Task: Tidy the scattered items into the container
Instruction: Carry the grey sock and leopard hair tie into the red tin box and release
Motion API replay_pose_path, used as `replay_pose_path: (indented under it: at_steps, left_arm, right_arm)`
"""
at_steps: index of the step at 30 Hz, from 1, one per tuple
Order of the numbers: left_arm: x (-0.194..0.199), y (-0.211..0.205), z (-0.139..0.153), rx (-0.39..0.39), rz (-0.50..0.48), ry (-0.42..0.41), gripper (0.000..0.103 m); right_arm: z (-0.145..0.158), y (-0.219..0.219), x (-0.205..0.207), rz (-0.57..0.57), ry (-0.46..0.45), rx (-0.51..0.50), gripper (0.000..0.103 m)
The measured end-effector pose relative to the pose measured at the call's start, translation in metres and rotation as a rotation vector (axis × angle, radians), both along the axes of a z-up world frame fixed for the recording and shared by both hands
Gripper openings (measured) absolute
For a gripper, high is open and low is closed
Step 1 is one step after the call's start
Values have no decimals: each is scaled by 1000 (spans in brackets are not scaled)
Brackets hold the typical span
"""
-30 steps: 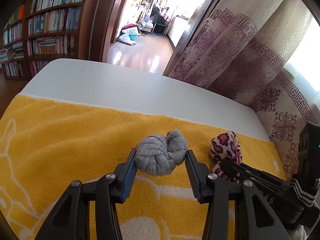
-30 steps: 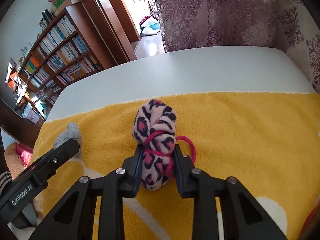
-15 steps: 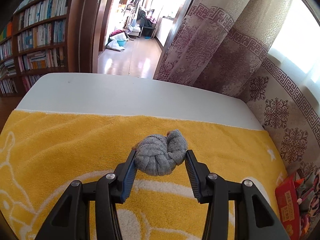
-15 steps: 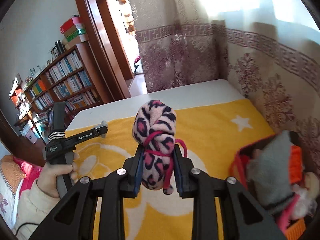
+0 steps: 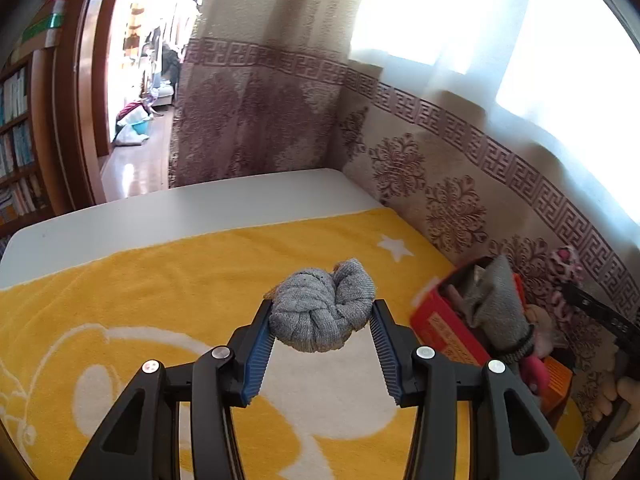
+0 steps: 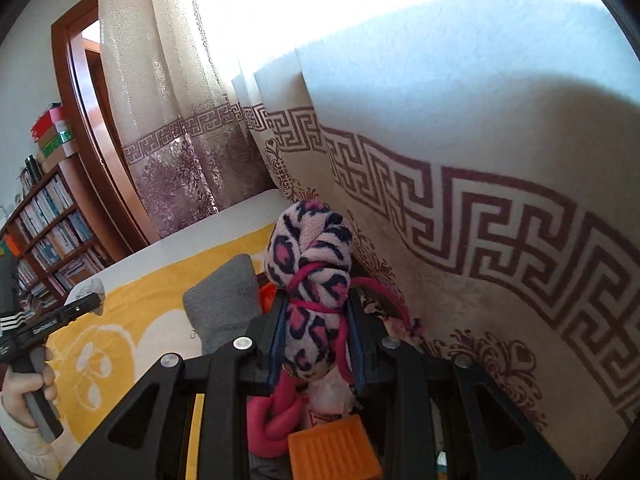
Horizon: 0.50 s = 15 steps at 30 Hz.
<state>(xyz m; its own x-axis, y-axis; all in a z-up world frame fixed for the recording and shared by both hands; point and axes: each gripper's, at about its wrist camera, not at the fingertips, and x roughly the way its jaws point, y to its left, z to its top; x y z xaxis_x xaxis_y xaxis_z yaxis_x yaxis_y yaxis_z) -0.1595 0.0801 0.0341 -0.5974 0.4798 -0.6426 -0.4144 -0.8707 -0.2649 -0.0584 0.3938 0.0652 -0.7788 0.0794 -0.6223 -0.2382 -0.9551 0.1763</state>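
Socks are what I carry in both hands. My left tool (image 5: 322, 322) has its blue ribbed pads pressed against a grey knitted sock ball (image 5: 322, 312), rolled and tucked into a tight knot, with the jaws only partly apart around it. The ball hangs clear above the yellow towel (image 5: 160, 288) spread over the white tabletop (image 5: 192, 208), toward the towel's right side.

My right tool (image 6: 316, 344) is clamped as tight as it goes on a pink leopard-print sock bundle (image 6: 310, 272), fuzzy, with dark spots and a pink hair tie wound round its middle. I hold it upright over the red box (image 5: 448, 328), which stands at the right edge of the tabletop against the patterned curtain (image 5: 460, 184). The box already contains a grey cloth (image 5: 494, 300) standing on end, a knotted pink piece (image 6: 276, 420) and an orange ribbed block (image 6: 334, 450). In the right wrist view my left hand (image 6: 28, 392) grips its handle at the towel's left side.
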Motion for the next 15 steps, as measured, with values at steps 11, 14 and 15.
replay_pose_path:
  at_steps: [11, 14, 15]
  left_arm:
    - [70, 93, 17, 25, -238, -10, 49]
    - [83, 123, 18, 35, -304, -10, 49]
    - [86, 134, 17, 36, -323, -12, 49]
  right_arm:
    - [-34, 16, -22, 26, -87, -85, 38]
    - [-15, 13, 7, 29, 7, -65, 50]
    - [-8, 10, 18, 27, 42, -43, 61]
